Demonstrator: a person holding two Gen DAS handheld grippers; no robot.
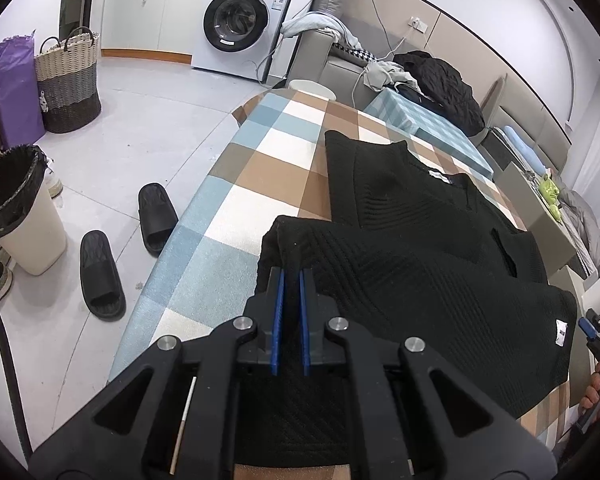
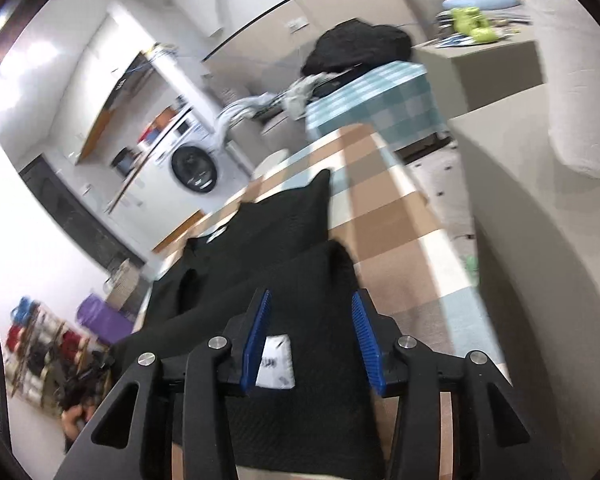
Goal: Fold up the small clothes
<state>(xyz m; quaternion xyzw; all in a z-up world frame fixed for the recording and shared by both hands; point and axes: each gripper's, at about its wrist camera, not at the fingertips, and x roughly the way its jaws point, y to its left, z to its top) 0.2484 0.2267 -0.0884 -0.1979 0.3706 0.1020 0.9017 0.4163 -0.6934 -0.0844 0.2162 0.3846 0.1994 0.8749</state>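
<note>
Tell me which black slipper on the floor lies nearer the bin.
The slipper lower in the left wrist view, close by the black-lined bin; the other slipper lies nearer the checked table.

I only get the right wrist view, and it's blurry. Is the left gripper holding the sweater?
Observer: Yes. The left gripper has its jaws shut on a folded-over edge of the sweater.
Operator: Anything on the floor on that side?
Observer: Two black slippers lie on the tiles beside the table.
Operator: Anything else near them?
Observer: A white bin with a black liner stands just beyond the slippers, further from the table.
</note>
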